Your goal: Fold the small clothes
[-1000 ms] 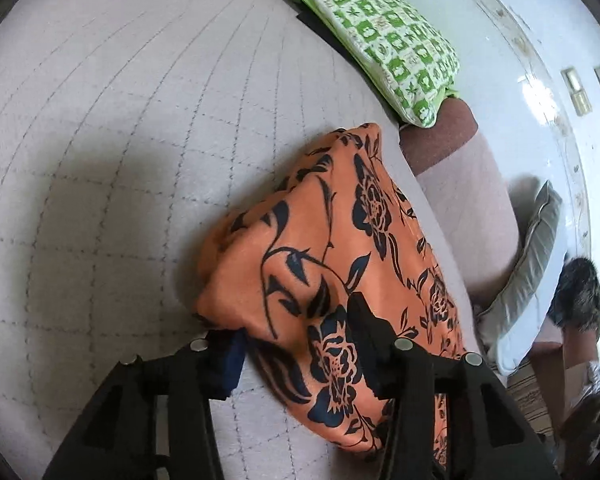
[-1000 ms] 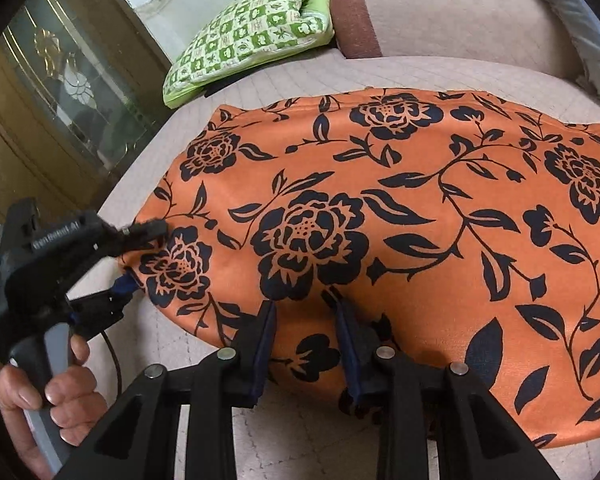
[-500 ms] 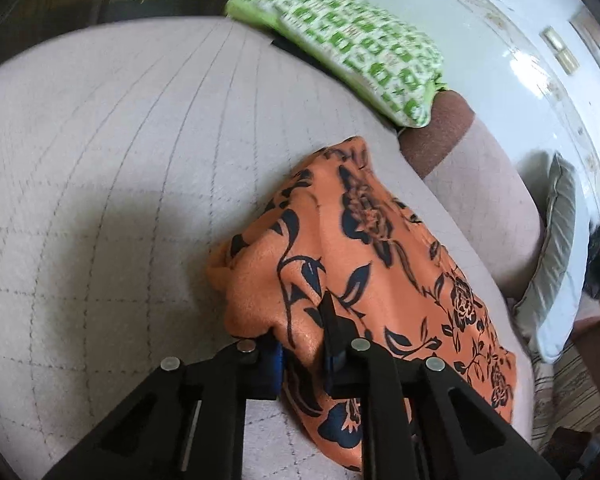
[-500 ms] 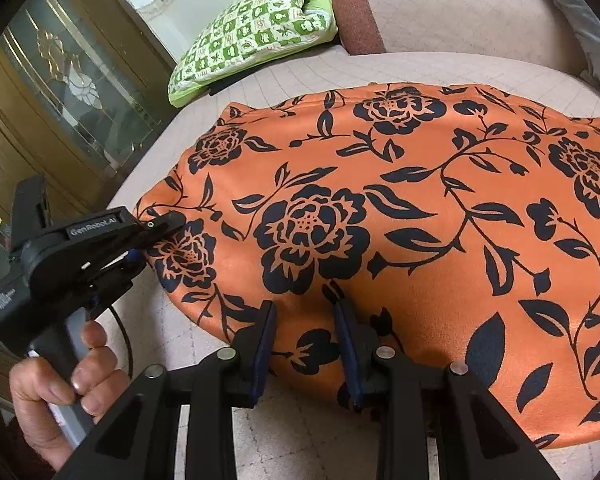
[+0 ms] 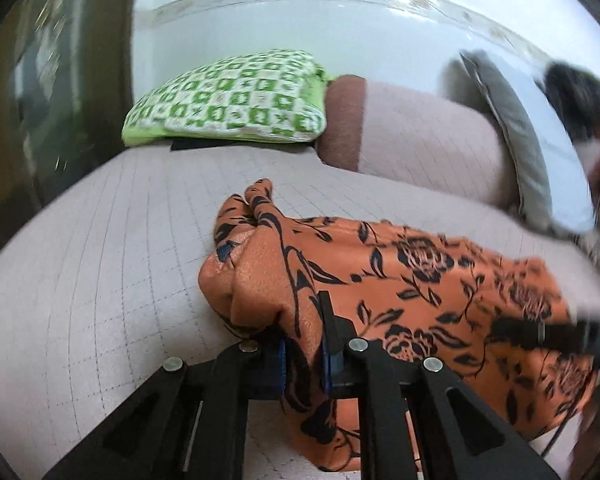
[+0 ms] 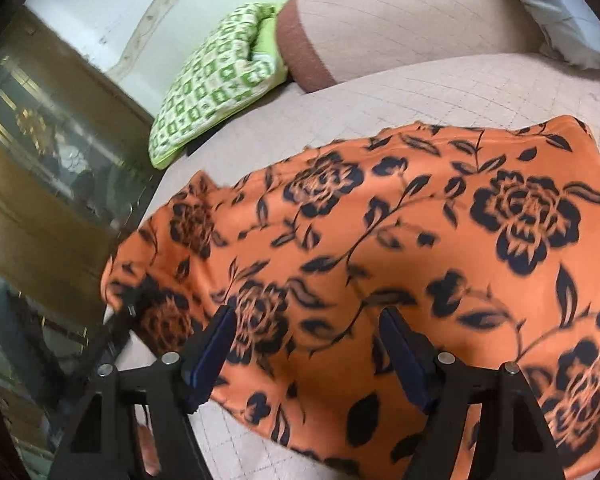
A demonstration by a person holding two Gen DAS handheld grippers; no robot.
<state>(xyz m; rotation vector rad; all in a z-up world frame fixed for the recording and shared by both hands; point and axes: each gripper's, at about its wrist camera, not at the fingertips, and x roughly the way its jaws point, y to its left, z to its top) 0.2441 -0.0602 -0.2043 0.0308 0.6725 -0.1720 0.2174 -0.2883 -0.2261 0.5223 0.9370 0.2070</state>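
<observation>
An orange garment with black flowers [image 5: 400, 280] lies on a pale quilted sofa seat [image 5: 100, 260]; it also fills the right wrist view [image 6: 400, 240]. My left gripper [image 5: 304, 344] is shut on the garment's left edge, and the cloth bunches up in front of its fingers. My right gripper [image 6: 306, 344] is open, its blue-padded fingers [image 6: 212, 344] wide apart just over the garment's near edge, holding nothing. The left gripper shows dimly at the garment's left corner in the right wrist view [image 6: 128, 320].
A green-and-white checked cushion [image 5: 228, 100] lies at the back of the seat beside the brown-edged sofa arm [image 5: 412, 132]. A grey pillow [image 5: 520, 148] leans at the right. A glass-fronted cabinet [image 6: 48, 168] stands left of the sofa.
My left gripper closed on the garment's edge and lifted it, bunching the cloth. My right gripper opened wide and let go of the near edge. Both views have swung.
</observation>
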